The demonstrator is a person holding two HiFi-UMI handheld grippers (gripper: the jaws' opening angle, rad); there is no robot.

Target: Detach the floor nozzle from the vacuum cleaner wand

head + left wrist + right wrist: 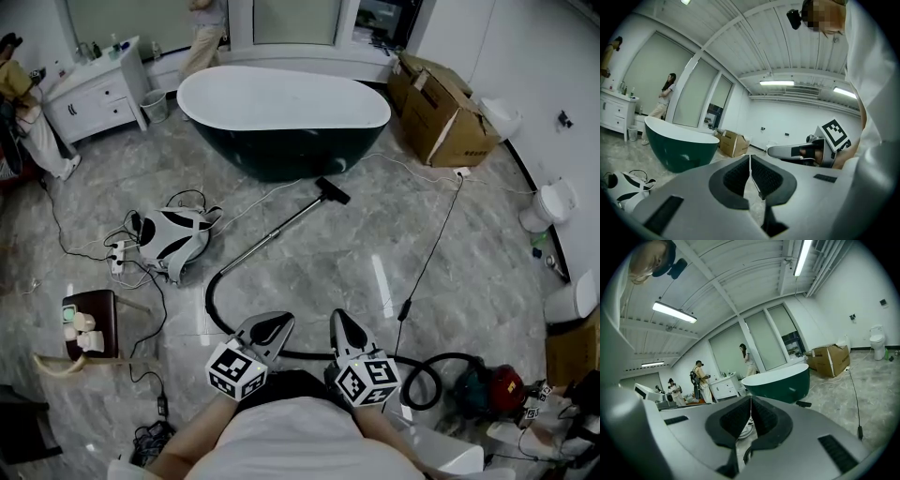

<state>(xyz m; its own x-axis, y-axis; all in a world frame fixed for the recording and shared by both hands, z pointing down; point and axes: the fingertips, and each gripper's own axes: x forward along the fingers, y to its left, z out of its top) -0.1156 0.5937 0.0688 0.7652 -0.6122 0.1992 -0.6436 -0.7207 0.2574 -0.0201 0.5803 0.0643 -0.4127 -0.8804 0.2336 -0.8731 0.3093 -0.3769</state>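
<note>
The black floor nozzle (332, 191) lies on the marble floor just in front of the dark green bathtub (281, 127). It is fitted on the metal wand (277, 230), which slants down-left into a black hose (217, 314). The hose curls past my grippers to the red and teal vacuum body (489, 389). Both grippers are held close to the person's body, far from the nozzle. The left gripper (272, 325) and the right gripper (343, 326) are shut with nothing between the jaws. In the right gripper view the nozzle (803, 403) shows small beside the tub.
A cardboard box (441, 112) stands right of the tub and a white cabinet (94, 94) at the back left. A white and black bag (173, 234) with cables lies at left, by a dark stool (89, 323). A toilet (548, 202) stands at the right wall. A person (204, 33) stands behind the tub.
</note>
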